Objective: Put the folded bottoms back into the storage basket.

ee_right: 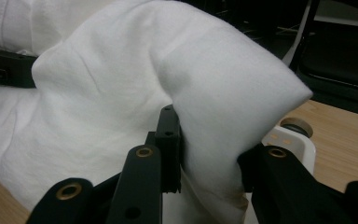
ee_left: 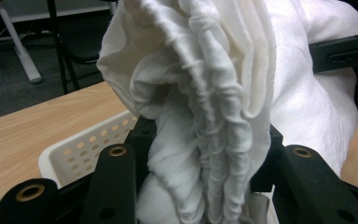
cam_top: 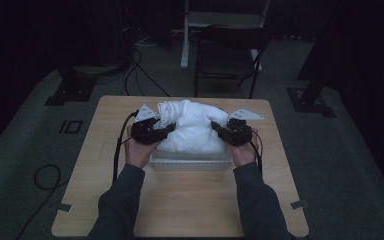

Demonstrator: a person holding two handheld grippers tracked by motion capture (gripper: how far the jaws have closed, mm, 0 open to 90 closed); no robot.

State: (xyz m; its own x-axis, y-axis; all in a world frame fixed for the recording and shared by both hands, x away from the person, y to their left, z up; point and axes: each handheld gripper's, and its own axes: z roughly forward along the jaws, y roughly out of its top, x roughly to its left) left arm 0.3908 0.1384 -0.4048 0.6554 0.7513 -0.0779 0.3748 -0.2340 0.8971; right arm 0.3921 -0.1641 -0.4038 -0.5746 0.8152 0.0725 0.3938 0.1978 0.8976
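Observation:
A large white cloth (cam_top: 192,127) is bunched up over a white perforated basket (cam_top: 190,162) in the middle of the wooden table. My left gripper (cam_top: 166,129) is shut on the cloth's left side; in the left gripper view a gathered, pleated fold of the cloth (ee_left: 209,140) is pinched between the black jaws. My right gripper (cam_top: 219,128) is shut on the cloth's right side, and the right gripper view shows a smooth fold of the cloth (ee_right: 214,130) clamped between its jaws. Both grippers hold the cloth a little above the basket.
The basket rim (ee_left: 81,147) shows under the cloth, near the table's centre. A black folding chair (cam_top: 227,55) and a white desk leg (cam_top: 186,35) stand behind the table. Cables (cam_top: 117,150) trail off the left side. Bare table (cam_top: 190,205) lies in front of the basket.

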